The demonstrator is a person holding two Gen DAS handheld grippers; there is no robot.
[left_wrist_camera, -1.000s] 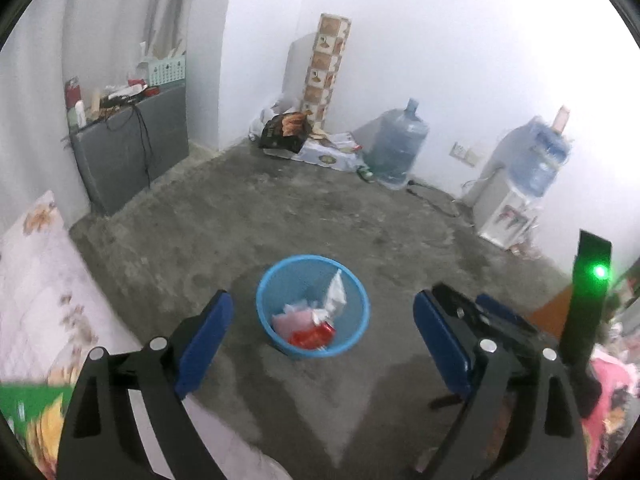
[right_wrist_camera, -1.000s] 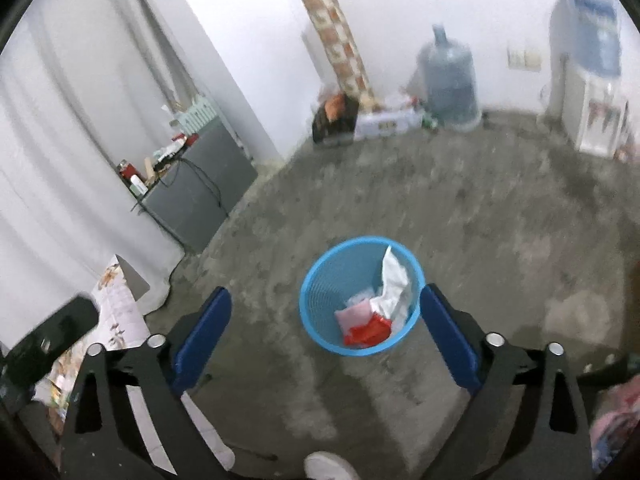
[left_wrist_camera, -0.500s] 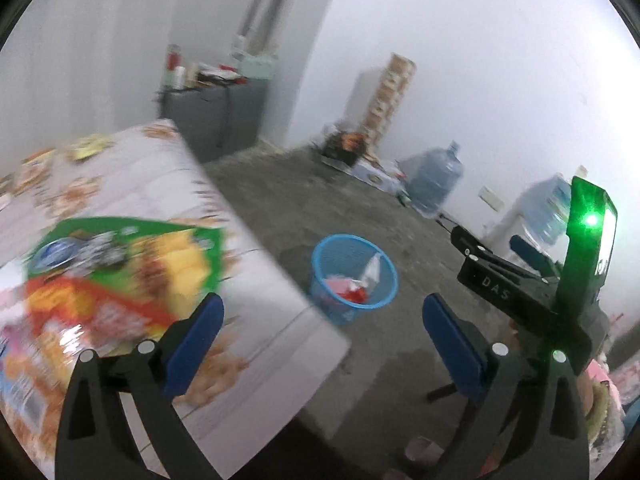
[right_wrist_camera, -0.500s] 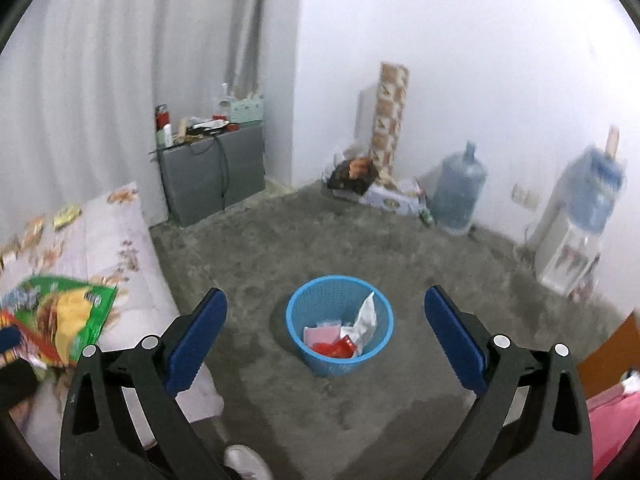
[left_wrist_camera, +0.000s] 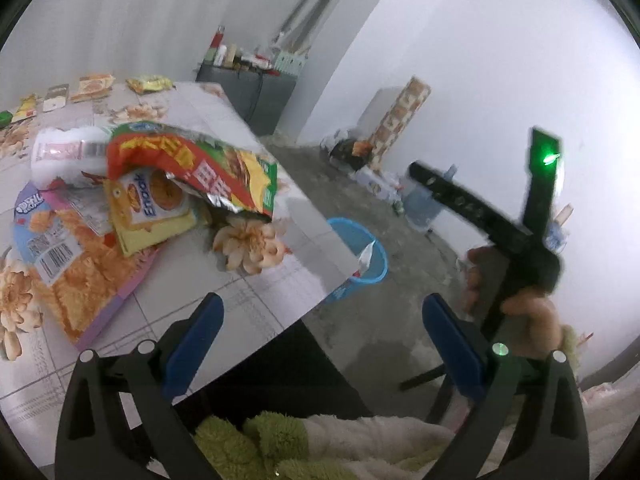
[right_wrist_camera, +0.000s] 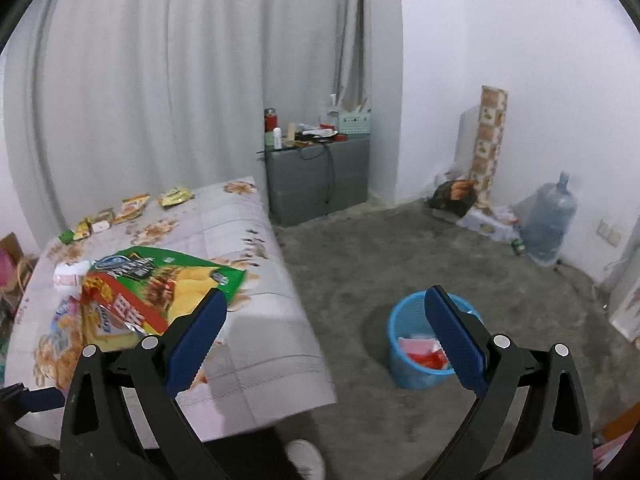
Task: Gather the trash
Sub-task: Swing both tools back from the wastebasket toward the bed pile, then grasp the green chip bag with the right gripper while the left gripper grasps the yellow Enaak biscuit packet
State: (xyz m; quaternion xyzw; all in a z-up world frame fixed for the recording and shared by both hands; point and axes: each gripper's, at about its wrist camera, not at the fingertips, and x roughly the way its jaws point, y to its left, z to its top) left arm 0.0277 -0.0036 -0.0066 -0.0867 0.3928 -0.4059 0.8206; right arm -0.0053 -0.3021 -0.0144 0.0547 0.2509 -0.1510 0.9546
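1. The left hand-held gripper [left_wrist_camera: 322, 340] hangs over the near edge of the surface [left_wrist_camera: 256, 292]; its blue pads [left_wrist_camera: 196, 336] have just been spreading and now stand wide apart with nothing between them.
2. The right hand-held gripper [right_wrist_camera: 322, 336] is also spread wide and empty; it sits above the floor between surface and basket.
3. Trash lies heaped on the flowered cloth: a green and red chip bag [left_wrist_camera: 208, 168] on top, a yellow snack packet [left_wrist_camera: 152, 208] under it, an orange wrapper [left_wrist_camera: 68, 264] beside.
4. Smaller wrappers [right_wrist_camera: 132, 208] sit along the far edge.
5. The blue wastebasket [right_wrist_camera: 416, 360] stands on the concrete floor just beside the surface; wrappers lie inside it.
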